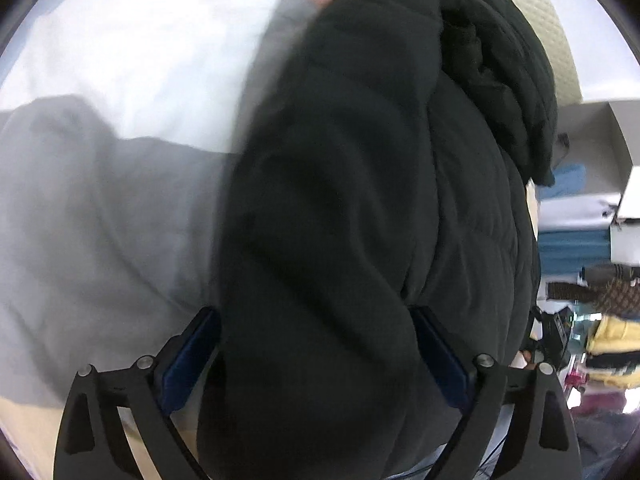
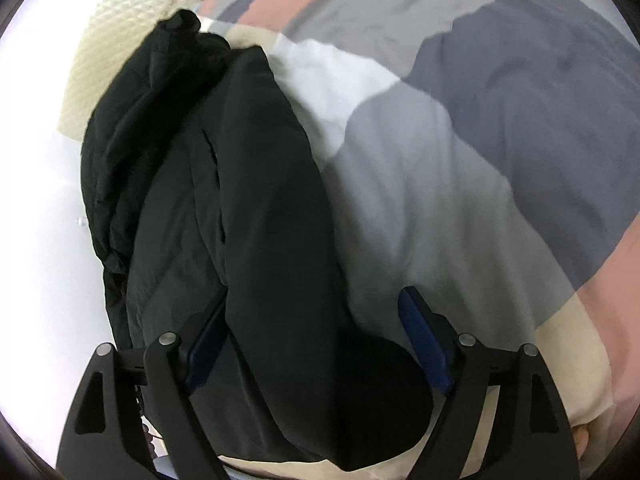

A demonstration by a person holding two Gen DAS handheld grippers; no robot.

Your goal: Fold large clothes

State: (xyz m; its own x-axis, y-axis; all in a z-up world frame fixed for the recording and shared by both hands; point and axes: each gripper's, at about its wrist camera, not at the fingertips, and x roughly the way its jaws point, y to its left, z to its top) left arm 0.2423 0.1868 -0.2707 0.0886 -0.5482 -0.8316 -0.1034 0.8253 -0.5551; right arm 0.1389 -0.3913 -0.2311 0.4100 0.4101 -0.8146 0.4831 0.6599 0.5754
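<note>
We see the colour-block bedspread (image 2: 460, 152) spread ahead. The black jacket (image 1: 360, 208) lies bunched on it, between both tools' spread fingers. Our left gripper (image 1: 316, 340) and right gripper (image 2: 312, 320) stand released.

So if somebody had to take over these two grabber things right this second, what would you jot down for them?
Left gripper: jaws spread wide, a thick bundle of the black puffer jacket bulging between them; whether they squeeze it is unclear.
Right gripper: also wide open, with a fold of the same jacket lying between the fingers, apart from the right pad.
The jacket is bunched in a long heap on the colour-block duvet, near the cream quilted headboard.
Done: jacket gathered roughly lengthwise.
Left: flatten it, tuck in the loose parts, fold it into a neat stack.
</note>
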